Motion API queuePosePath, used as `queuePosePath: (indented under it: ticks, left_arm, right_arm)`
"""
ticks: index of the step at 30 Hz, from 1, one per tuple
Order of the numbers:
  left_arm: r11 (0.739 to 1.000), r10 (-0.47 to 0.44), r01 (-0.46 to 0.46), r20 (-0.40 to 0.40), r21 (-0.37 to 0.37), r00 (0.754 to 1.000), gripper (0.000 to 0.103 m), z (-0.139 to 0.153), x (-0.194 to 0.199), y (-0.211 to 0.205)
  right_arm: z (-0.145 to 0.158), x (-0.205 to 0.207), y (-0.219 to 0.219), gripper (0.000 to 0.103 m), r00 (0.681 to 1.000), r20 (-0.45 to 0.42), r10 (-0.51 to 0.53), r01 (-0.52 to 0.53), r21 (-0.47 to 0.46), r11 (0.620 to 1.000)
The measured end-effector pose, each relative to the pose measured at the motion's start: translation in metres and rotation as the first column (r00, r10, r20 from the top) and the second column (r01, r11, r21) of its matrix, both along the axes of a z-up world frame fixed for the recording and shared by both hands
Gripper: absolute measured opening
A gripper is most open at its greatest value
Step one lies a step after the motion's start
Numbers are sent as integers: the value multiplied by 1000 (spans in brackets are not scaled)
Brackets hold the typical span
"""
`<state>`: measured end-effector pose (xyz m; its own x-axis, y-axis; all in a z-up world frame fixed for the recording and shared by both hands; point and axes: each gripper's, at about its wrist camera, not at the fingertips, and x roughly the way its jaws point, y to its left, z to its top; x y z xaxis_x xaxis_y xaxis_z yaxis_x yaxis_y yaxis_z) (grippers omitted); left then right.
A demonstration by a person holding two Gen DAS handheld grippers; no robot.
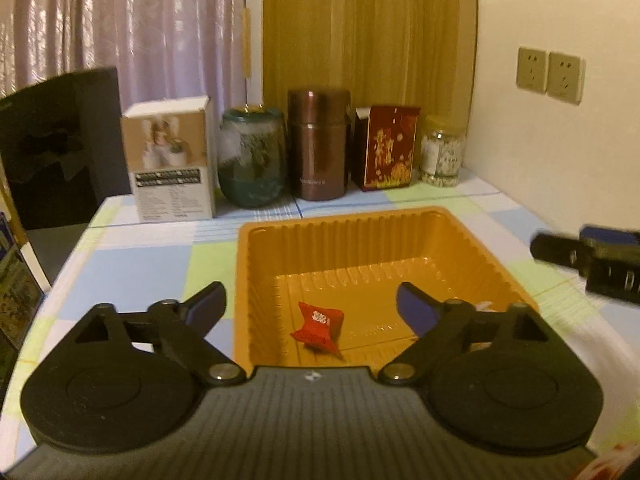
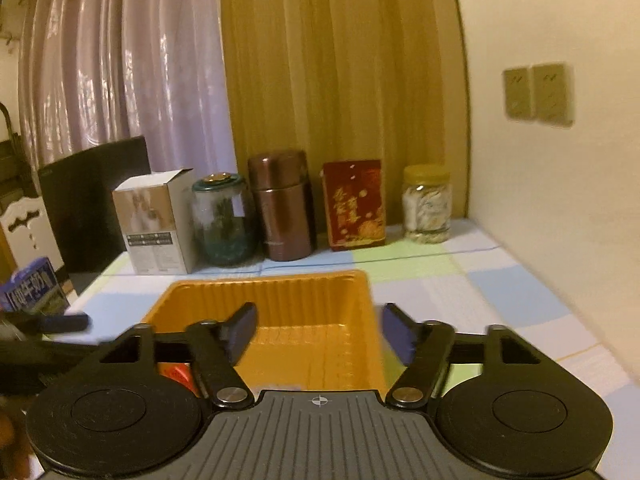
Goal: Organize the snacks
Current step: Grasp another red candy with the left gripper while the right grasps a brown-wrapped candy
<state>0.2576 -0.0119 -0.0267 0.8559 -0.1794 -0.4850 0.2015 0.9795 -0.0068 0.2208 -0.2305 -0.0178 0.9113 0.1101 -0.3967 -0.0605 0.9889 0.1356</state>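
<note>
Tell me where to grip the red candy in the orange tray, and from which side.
Grip the red candy across its narrow pinched waist, coming from above. It lies flat on the floor of the orange tray with flared ends, and the tray's tall ribbed walls likely block a sideways approach. The open left hand-held gripper hangs just above it.

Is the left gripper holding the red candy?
No. The red candy lies loose in the orange tray, with the left gripper open above it.

1. The orange tray (image 1: 360,240) is open on top; only a red candy (image 1: 319,325) lies inside.
2. The checked tablecloth (image 2: 500,292) right of it is bare.
3. Jars and boxes (image 1: 318,144) block the back edge.
</note>
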Motion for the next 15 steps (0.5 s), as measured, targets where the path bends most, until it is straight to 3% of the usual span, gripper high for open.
queuePosePath:
  ticks: [7, 15]
  left_arm:
    - [1000, 8, -8, -3, -11, 1000, 98, 2, -70, 11]
    - [999, -10, 12, -59, 41, 998, 98, -27, -138, 16]
  right_arm:
    - [-12, -63, -14, 74, 995, -96, 21, -17, 44, 999]
    - [-52, -115, -10, 74, 971, -238, 32, -27, 26, 999]
